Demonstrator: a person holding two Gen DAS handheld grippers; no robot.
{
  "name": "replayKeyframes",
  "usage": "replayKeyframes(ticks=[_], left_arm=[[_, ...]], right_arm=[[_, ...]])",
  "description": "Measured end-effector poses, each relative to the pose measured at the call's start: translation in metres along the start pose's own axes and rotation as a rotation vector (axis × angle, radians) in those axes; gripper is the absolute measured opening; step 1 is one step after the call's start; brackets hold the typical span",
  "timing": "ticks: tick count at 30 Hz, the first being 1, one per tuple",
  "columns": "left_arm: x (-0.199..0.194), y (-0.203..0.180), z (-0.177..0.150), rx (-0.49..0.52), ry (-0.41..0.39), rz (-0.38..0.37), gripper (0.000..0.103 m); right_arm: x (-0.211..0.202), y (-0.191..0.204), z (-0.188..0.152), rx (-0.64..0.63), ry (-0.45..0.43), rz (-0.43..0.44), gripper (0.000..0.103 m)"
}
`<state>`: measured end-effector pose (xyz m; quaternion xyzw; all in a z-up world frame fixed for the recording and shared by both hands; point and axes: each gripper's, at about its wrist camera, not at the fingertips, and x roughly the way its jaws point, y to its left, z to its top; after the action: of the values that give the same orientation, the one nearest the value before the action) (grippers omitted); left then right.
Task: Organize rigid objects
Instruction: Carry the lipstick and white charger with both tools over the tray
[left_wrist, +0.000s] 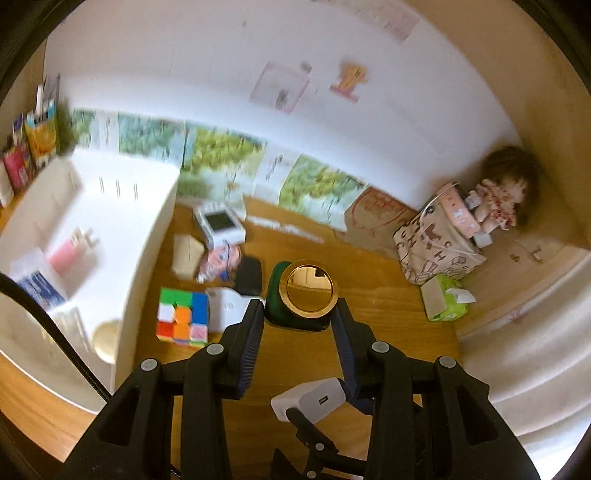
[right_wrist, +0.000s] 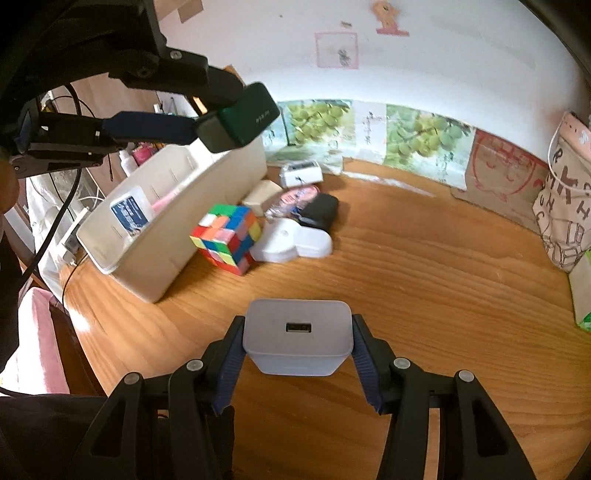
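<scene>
Here both tools (left_wrist: 299, 314) (right_wrist: 297, 339) hang above bare tabletop (right_wrist: 424, 295)

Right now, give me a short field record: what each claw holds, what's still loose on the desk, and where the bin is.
left claw: shut on green box with gold disc
right claw: shut on white USB charger
loose on wooden desk: puzzle cube, white flat case, black pouch
white bin: left of cube, already holding some items
</scene>
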<state>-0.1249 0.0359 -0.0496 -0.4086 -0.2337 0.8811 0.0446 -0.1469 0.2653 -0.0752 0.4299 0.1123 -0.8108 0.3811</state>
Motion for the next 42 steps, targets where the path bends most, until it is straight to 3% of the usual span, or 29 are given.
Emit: replayKeyframes(ticks=[11, 21, 33, 42], left_arm=[[-0.048, 0.025, 0.009, 0.083, -0.182, -0.112, 0.041], [-0.065, 0.05, 0.017, 0.11, -0.237, -0.165, 0.041], [-0.08, 0.095, 0.02, 0.144, -0.25, -0.14, 0.041], [-0.09, 0.137, 0.022, 0.166, -0.243, -0.074, 0.041]], right_arm=[[-0.01, 0.05, 0.019, -0.052, -0.102, -0.043, 0.055], [-0.018, 0.08, 0.036, -0.07, -0.194, -0.089, 0.055], [-0.023, 0.119, 0.049, -0.058, -0.313, -0.125, 0.055], [-0.011, 0.155, 0.055, -0.04, -0.36, -0.125, 0.055]])
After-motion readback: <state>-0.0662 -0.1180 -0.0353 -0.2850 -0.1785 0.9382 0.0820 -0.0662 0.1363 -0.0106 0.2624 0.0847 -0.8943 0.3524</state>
